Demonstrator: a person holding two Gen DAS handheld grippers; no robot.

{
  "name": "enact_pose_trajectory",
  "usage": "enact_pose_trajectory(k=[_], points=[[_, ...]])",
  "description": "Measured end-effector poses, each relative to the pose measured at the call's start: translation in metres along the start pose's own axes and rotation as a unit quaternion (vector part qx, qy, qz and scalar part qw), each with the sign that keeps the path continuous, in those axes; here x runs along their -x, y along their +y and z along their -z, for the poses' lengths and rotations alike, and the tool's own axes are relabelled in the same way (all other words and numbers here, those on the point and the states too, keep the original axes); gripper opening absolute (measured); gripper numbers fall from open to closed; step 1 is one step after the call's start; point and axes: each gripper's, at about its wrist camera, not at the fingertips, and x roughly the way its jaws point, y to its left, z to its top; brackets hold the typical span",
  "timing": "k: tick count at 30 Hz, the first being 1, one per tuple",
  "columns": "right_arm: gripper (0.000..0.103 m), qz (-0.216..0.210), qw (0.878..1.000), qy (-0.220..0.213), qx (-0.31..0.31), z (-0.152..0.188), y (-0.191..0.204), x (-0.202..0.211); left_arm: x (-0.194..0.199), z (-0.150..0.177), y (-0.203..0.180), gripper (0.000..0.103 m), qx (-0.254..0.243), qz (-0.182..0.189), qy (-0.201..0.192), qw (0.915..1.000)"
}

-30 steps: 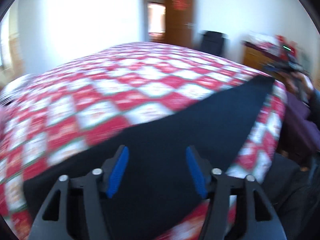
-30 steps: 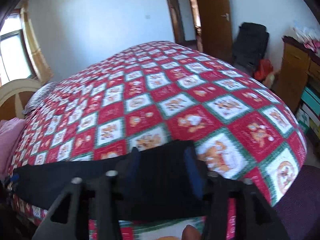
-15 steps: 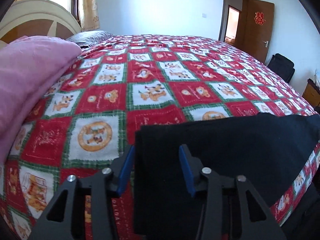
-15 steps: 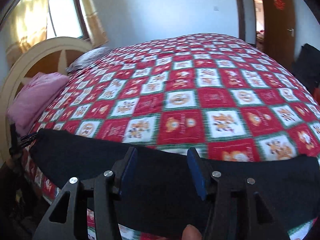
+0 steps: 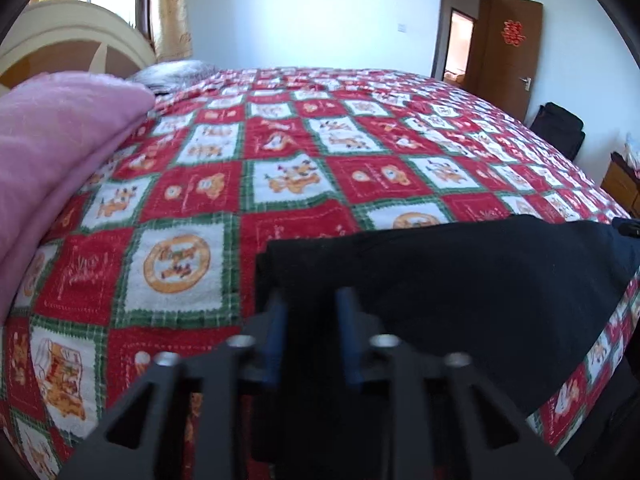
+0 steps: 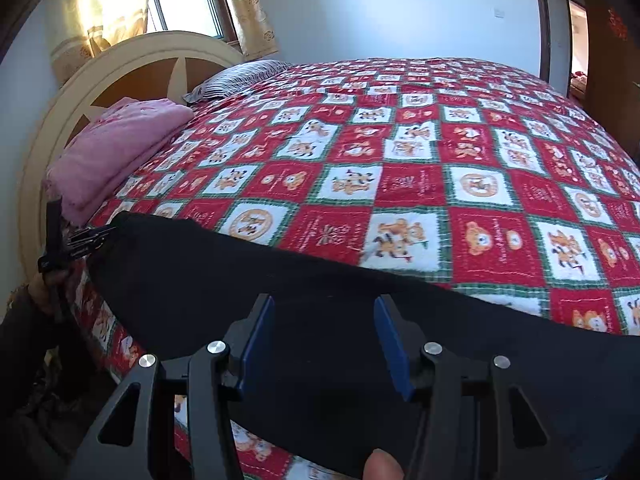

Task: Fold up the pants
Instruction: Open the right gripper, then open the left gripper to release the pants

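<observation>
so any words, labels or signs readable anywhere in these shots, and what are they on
Red paper sign on the brown door: an ornamental character, too blurred to read for certain.
Script on the red and white squares of the bedspread: too small and blurred to read.
Nothing legible on the black pants or the pink blanket.
</observation>
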Motion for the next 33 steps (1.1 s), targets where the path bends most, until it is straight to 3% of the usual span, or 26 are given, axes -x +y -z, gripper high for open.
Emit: enact_pose_trajectory(k=[8, 12, 14, 17, 20, 22, 24, 27, 33], points=[[0.054, -0.023, 1.0, 0.009, 0.015, 0.002, 0.024, -0.011, 0.019, -0.009, 0.028, 0.008, 0.047, 0.019, -0.04, 0.9979], [0.054, -0.042, 0.998, 0.034, 0.021, 0.011, 0.037, -0.029, -0.003, -0.001, 0.021, 0.009, 0.023, 0.002, -0.008, 0.9997], [0.054, -0.049, 0.997, 0.048, 0.031, 0.017, 0.045, -0.037, -0.002, 0.001, 0.016, 0.01, 0.015, -0.01, -0.016, 0.9997], [0.054, -0.077, 0.992, 0.085, 0.055, 0.033, 0.062, -0.048, 0.003, 0.001, 0.016, 0.02, 0.018, -0.022, -0.022, 0.9994], [0.054, -0.113, 0.986, 0.086, 0.093, 0.04, 0.082, -0.044, 0.019, 0.001, 0.017, 0.029, 0.019, -0.03, -0.042, 0.9985], [0.054, -0.129, 0.982, 0.089, 0.108, 0.045, 0.094, -0.046, 0.033, 0.001, 0.017, 0.054, 0.02, -0.039, -0.061, 0.9972], [0.054, -0.133, 0.977, 0.11, 0.124, 0.053, 0.109, -0.055, 0.04, 0.001, 0.014, 0.064, 0.023, -0.038, -0.073, 0.9964], [0.056, -0.113, 0.975, 0.109, 0.155, 0.062, 0.125, -0.061, 0.043, 0.001, 0.001, 0.064, 0.024, -0.019, -0.071, 0.997], [0.056, -0.145, 0.968, 0.128, 0.162, 0.047, 0.129, -0.055, 0.038, -0.005, -0.057, 0.068, -0.018, 0.042, -0.075, 0.9962]])
